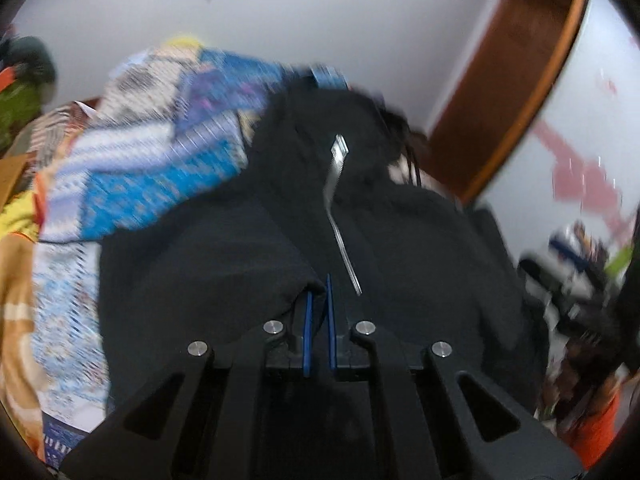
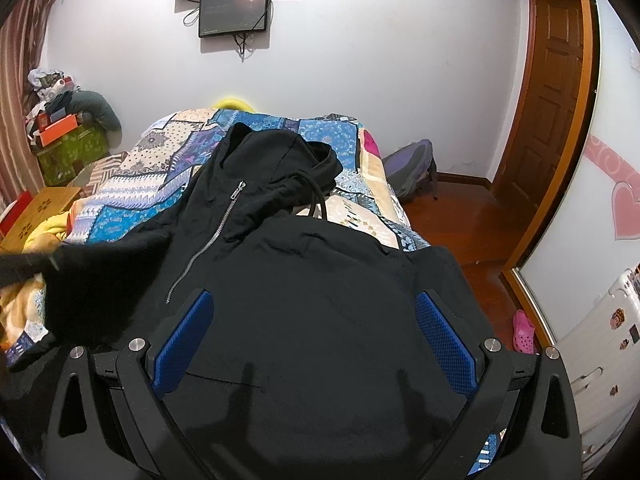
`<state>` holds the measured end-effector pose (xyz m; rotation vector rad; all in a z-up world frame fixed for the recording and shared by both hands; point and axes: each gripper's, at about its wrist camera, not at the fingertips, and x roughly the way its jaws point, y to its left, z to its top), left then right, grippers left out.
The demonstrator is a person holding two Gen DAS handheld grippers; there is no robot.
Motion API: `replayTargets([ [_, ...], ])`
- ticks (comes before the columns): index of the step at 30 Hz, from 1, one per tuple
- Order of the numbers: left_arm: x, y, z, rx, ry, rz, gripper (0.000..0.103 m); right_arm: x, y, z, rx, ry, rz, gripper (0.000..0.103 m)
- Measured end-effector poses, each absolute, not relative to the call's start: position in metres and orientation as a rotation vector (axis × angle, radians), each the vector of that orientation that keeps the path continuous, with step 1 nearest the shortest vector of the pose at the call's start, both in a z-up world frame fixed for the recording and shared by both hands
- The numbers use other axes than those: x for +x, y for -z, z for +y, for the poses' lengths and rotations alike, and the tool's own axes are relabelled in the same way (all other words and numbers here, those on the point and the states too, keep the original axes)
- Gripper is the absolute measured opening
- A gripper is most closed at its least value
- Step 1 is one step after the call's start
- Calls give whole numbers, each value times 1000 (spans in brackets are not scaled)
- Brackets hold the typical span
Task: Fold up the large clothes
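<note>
A black zip hoodie (image 2: pixel 304 280) lies on a bed with a patchwork quilt (image 2: pixel 132 196), hood toward the far wall, silver zipper (image 2: pixel 216 232) running down its front. My left gripper (image 1: pixel 318 300) is shut on a fold of the hoodie's (image 1: pixel 224 260) black fabric; that view is blurred. It shows at the left edge of the right wrist view (image 2: pixel 28 266), holding a lifted dark part of the hoodie. My right gripper (image 2: pixel 312 316) is open and empty, its blue pads (image 2: pixel 444 340) spread wide just above the hoodie's right side.
Screens (image 2: pixel 236 8) hang on the far wall. Boxes and clutter (image 2: pixel 68 140) stand at the left, a backpack (image 2: pixel 412 172) on the floor right of the bed, a wooden door (image 2: pixel 548 112) beyond, and a pink shoe (image 2: pixel 524 332) on the floor.
</note>
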<state>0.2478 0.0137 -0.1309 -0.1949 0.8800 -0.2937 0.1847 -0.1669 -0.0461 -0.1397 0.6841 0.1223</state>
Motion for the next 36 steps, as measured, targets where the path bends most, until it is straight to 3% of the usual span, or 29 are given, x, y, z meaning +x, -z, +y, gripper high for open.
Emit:
replayTargets([
  [9,243,183,-8,-257,335,1111,9,180,49,-167,-139,-131,688,100],
  [13,233,173,3,-275,337,1122,32,180,50,-166,-139,-127,695,100],
  [21,213,111,62,-281,230,953,41,178,51,-160,-150,-136,695,100],
  [23,206,92,84,-248,159,872,55,177,51,-159,-154,-138,693,100],
  [25,202,82,105,-237,114,826,61,176,51,-157,-157,-139,693,100],
  [30,212,88,165,-238,-3,873,62,176,49,-154,-166,-135,688,100],
  [36,222,154,204,-424,22,1085,62,176,50,-149,-180,-122,687,100],
])
